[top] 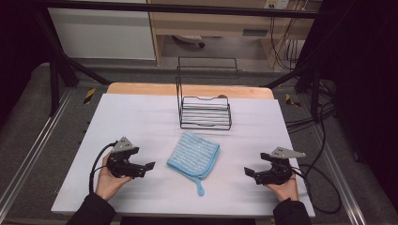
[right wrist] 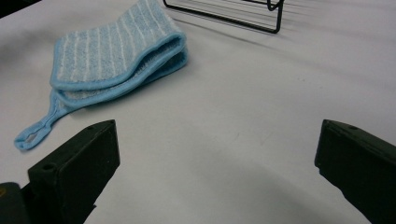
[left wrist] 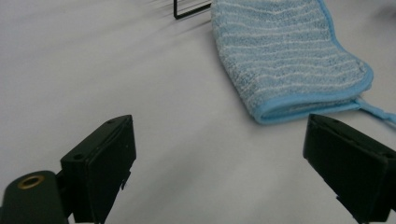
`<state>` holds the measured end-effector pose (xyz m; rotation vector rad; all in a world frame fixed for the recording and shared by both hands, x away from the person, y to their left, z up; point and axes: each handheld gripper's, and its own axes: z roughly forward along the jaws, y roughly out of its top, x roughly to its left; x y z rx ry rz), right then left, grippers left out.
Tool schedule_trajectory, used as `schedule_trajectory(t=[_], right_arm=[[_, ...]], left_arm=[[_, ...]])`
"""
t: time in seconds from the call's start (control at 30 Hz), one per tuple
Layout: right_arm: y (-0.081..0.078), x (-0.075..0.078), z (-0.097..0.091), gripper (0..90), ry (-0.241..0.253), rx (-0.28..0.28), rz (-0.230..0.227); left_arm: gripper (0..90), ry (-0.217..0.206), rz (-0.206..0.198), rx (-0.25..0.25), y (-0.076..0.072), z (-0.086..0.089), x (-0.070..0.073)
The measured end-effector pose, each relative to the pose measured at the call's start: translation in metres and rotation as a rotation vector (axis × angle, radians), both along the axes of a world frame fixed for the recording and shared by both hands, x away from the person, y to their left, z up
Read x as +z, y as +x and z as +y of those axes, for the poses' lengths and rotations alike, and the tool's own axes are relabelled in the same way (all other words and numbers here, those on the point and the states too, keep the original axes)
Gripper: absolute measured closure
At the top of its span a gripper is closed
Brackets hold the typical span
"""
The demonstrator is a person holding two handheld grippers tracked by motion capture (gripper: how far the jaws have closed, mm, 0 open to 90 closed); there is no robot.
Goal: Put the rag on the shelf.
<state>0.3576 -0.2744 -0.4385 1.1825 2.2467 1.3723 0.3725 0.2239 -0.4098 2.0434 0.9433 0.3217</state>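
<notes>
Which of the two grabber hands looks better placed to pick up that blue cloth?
Probably the left. The left gripper sits open, closer to the folded blue cloth, its jaws facing the cloth's edge. The right gripper is open too, but farther off.

A black wire rack [top: 205, 112] stands empty at the far middle of the white surface [top: 136, 122]. Beyond the surface's wooden far edge lie grey floor, a pale cabinet [top: 101, 33] and dangling black cables [top: 281, 44]

Bare surface [top: 141, 122] lies open around the folded cloth [top: 193, 155]; only the wire rack [top: 205, 112] stands just behind it.
</notes>
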Motion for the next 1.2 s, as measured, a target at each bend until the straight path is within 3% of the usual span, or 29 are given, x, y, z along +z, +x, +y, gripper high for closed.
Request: schedule_trajectory(t=[0.2, 0.47, 0.8, 0.93, 1.2], right_arm=[[0.000, 0.000, 0.000, 0.6, -0.001, -0.003, 0.002], [0.000, 0.000, 0.000, 0.6, -0.003, -0.004, 0.006], [0.001, -0.001, 0.001, 0.9, -0.013, 0.000, 0.012], [0.001, -0.002, 0.002, 0.9, -0.019, 0.005, 0.015], [0.001, -0.002, 0.003, 0.9, -0.021, 0.004, 0.017]], left_arm=[[13.7, 0.022, 0.010, -0.006, 0.006, -0.019, 0.003], [24.8, 0.011, 0.040, 0.035, 0.016, -0.041, 0.000], [48.0, 0.017, 0.118, 0.018, 0.021, -0.061, -0.019], [52.8, 0.013, 0.144, 0.022, 0.023, -0.064, -0.025], [63.8, 0.015, 0.164, 0.004, 0.019, -0.070, -0.033]])
